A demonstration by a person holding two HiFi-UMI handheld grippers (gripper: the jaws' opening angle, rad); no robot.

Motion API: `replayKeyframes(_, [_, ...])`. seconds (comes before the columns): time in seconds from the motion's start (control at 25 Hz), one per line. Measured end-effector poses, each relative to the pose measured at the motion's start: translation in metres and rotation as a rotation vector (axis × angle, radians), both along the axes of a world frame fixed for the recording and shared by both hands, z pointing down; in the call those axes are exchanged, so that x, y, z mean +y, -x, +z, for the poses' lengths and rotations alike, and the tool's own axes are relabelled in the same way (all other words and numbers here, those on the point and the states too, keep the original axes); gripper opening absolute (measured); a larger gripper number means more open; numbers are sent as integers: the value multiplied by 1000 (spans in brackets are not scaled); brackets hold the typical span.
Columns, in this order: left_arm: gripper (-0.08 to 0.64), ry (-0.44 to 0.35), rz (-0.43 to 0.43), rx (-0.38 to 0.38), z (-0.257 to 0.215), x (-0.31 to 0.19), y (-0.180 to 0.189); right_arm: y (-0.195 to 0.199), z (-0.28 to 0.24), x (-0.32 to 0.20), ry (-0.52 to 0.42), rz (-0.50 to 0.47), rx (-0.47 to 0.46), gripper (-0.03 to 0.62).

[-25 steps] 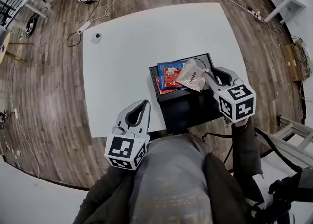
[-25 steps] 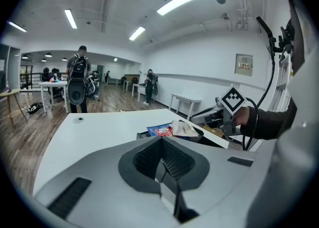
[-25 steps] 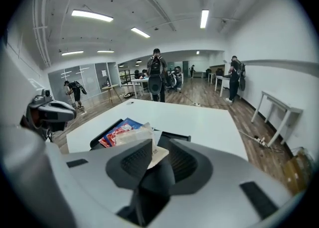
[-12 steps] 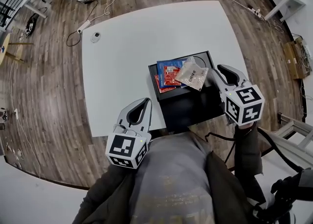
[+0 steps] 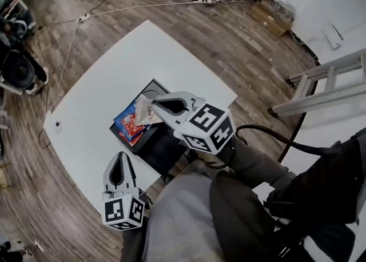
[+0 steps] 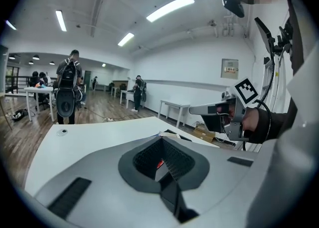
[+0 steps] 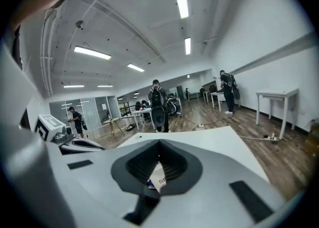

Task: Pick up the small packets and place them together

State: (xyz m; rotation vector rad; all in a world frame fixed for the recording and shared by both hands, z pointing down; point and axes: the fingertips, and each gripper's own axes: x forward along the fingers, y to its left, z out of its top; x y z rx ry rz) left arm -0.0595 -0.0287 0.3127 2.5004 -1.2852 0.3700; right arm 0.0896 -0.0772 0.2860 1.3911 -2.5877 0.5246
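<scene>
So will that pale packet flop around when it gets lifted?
Probably floppy: the pale packet looks thin and crumpled. Likely light too: the right gripper has just closed its jaws on only its edge. Such a small grip might slip.

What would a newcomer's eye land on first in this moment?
The right claw, shut on a pale packet, is over the black tray at the near edge of the white table. In that tray lie blue and red packets. The left claw hangs shut and empty by the same edge.
</scene>
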Motion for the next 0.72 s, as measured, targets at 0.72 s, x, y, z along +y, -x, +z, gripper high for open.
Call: replayKeyframes(0.72, [2, -116, 76, 53, -17, 10, -18, 25, -15, 39, -66, -2, 20, 5])
